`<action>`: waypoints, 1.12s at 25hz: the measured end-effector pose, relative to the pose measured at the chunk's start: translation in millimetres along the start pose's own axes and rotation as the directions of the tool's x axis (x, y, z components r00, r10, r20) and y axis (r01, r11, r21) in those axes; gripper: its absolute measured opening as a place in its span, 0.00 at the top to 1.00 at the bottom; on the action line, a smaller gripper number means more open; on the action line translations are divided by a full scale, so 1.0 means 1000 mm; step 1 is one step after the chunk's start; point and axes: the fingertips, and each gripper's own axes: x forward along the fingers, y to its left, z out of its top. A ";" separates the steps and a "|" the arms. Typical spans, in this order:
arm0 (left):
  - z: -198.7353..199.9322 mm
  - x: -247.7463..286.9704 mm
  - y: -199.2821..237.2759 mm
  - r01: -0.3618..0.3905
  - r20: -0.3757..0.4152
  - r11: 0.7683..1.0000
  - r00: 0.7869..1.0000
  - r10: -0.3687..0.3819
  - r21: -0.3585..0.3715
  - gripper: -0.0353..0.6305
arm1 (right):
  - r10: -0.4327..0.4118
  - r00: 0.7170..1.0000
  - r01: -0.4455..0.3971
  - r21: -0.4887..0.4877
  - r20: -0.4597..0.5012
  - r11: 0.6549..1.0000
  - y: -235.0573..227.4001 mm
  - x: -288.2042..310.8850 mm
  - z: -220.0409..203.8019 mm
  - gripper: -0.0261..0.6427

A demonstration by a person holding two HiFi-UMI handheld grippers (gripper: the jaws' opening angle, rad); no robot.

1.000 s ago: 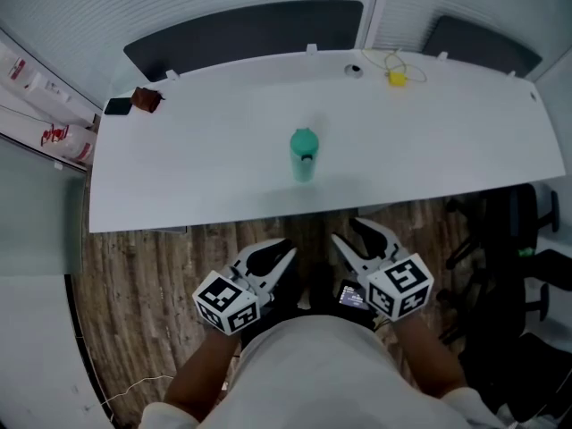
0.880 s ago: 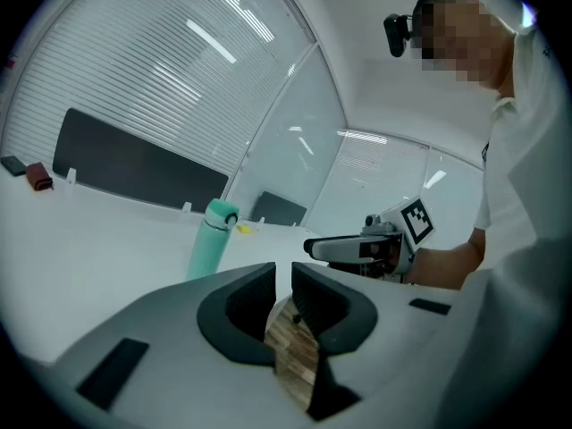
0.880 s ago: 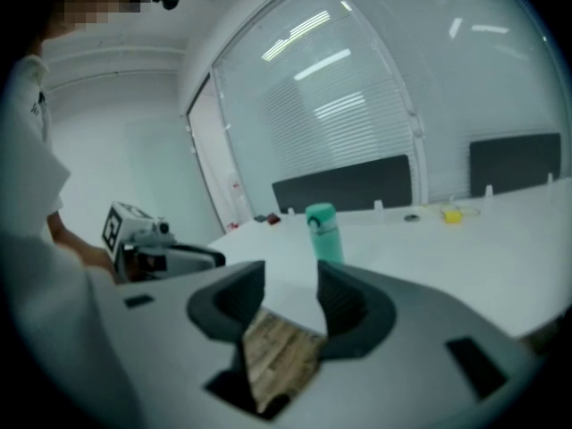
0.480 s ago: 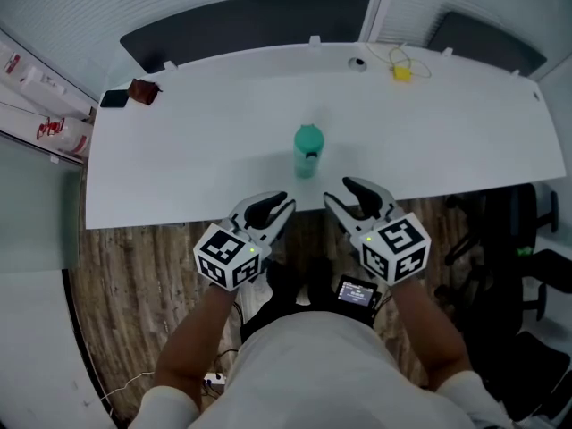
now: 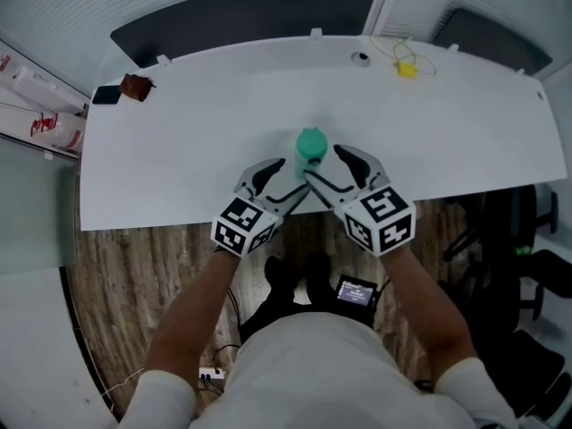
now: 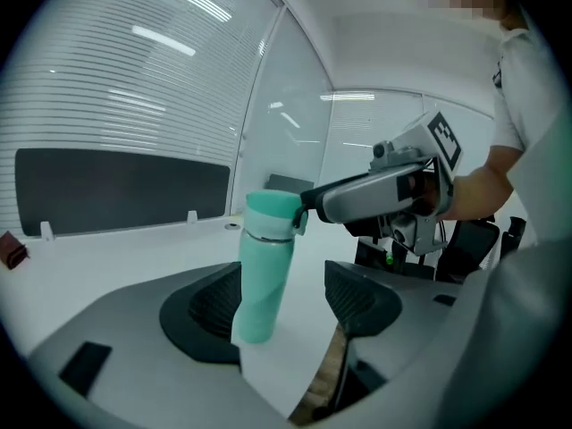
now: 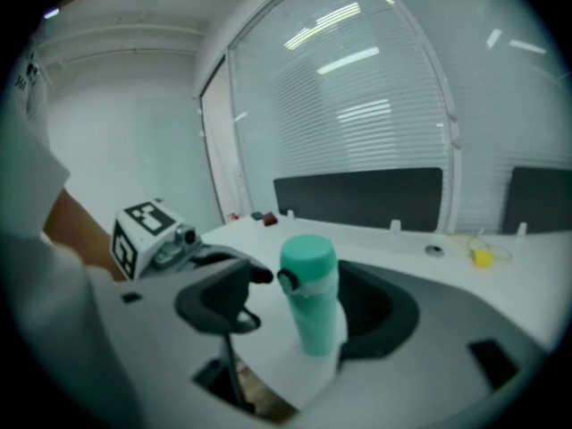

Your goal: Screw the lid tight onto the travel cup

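The teal travel cup (image 5: pixel 310 153) stands upright near the white table's front edge (image 5: pixel 179 211), its lid (image 7: pixel 307 256) on top. My left gripper (image 5: pixel 291 178) comes at it from the front left, my right gripper (image 5: pixel 324 163) from the front right. Both have just been opening their jaws. In the left gripper view the cup (image 6: pixel 262 271) stands between the wide jaws of the left gripper (image 6: pixel 286 304), close to the left pad (image 6: pixel 213 300). In the right gripper view the cup (image 7: pixel 313 302) stands between the spread jaws of the right gripper (image 7: pixel 299 315). I see no pad pressing on it.
A yellow piece on a cable (image 5: pixel 407 70) and a round grommet (image 5: pixel 360 58) lie at the table's back. A dark phone (image 5: pixel 105 95) and a brown object (image 5: pixel 134 86) sit at the back left corner. An office chair (image 5: pixel 523 231) stands at the right, over wood flooring.
Both grippers have moved forward from over the floor to the table's front edge, ending on either side of the cup. Their jaws stand wider than before.
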 end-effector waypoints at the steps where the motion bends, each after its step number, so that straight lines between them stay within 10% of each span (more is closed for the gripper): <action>1: -0.003 0.006 0.003 0.009 -0.015 1.000 1.000 -0.009 0.006 0.50 | 0.000 1.000 0.000 -0.003 -0.008 1.000 -0.002 0.006 0.000 0.51; 16: -0.025 0.068 0.023 0.197 -0.215 0.968 0.963 -0.161 0.156 0.46 | 0.062 0.993 -0.072 -0.111 -0.097 0.991 -0.013 0.047 0.004 0.50; 28: -0.023 0.072 0.023 0.019 -0.118 0.998 0.993 -0.012 0.065 0.47 | -0.103 0.994 0.097 -0.132 -0.041 0.986 -0.017 0.043 0.000 0.51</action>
